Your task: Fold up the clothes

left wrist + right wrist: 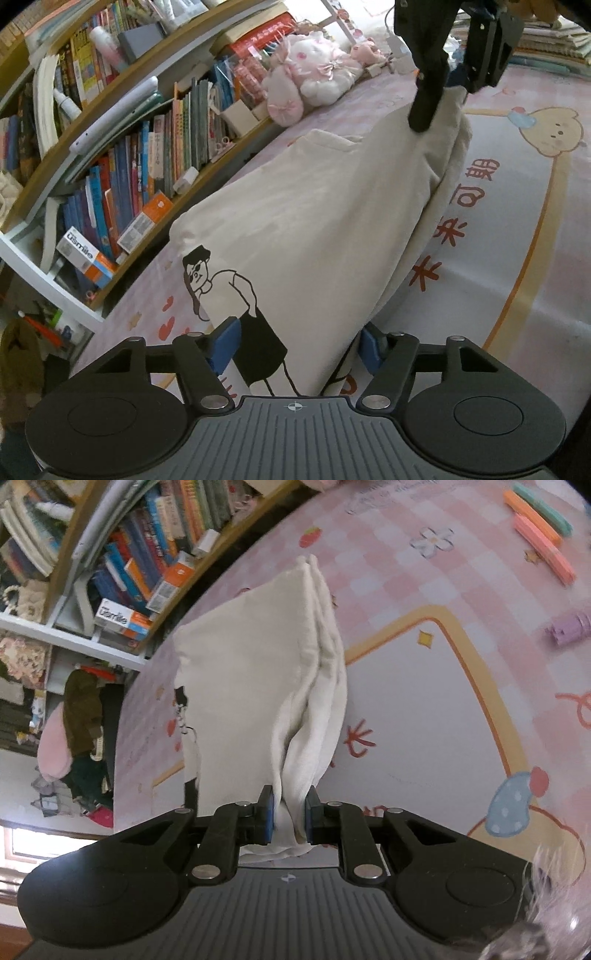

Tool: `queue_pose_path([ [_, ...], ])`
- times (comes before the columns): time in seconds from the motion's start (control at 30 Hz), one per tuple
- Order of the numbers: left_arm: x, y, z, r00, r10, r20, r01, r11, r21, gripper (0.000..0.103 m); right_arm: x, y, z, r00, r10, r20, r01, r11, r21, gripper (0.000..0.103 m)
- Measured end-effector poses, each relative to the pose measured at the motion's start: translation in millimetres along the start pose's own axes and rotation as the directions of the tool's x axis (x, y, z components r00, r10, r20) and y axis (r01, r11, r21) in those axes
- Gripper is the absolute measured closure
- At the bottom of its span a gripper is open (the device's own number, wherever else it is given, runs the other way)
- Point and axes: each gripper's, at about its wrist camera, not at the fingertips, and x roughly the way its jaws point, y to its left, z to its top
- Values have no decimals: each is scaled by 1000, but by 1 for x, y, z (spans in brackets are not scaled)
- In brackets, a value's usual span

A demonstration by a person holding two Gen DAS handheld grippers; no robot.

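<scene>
Gripping a thick bunch of the cream T-shirt [255,657] in the right claw [290,812]: blue pads drawn close, with only the gathered layers between them, pressing from both sides. Lifts that end clear of the pink patterned cover [406,576], so that the cloth hangs away from the claw in a tented sheet with several folded edges stacked along its right side. Shows a scrap of black print at the sheet's left edge.

Seen from the left wrist, runs as a long raised ridge of T-shirt [314,206] from the right claw [452,88] at the top, where the dark fingers [424,107] close on the far end, down to the left claw [297,345] at the bottom. Carries a drawn cartoon figure [229,291] with black hair and black shorts near the lower end. Stands with the left claw wide apart, the near end of the shirt lying between its blue pads; leaves a sliver of cover visible between cloth and the right-side pad, so no squeeze on the fabric there.

Lies beside a crowded bookshelf [122,177] along the left, with a pink and white plush toy [314,81] on the cover beyond the shirt. Shows pastel highlighters [543,531] well apart from the garment, at the far right.
</scene>
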Motion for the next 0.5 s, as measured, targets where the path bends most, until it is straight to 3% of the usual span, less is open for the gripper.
queue_pose_path([
  [0.17,0,-1,0,1000,-3,-4,3,1000,17,44,7,-11,-3,999,-46,-15,46,999,13,84],
  [0.33,0,-2,1,1000,-7,-12,7,1000,24,46,4,-5,-3,994,-108,14,109,989,-103,76],
  [0.43,0,-2,2,1000,-5,-20,6,1000,24,45,-3,12,-5,986,-155,60,166,944,-284,68],
  [0.5,1,-3,2,1000,-2,-25,3,1000,20,45,-7,27,-9,979,-180,94,203,877,-436,61],
])
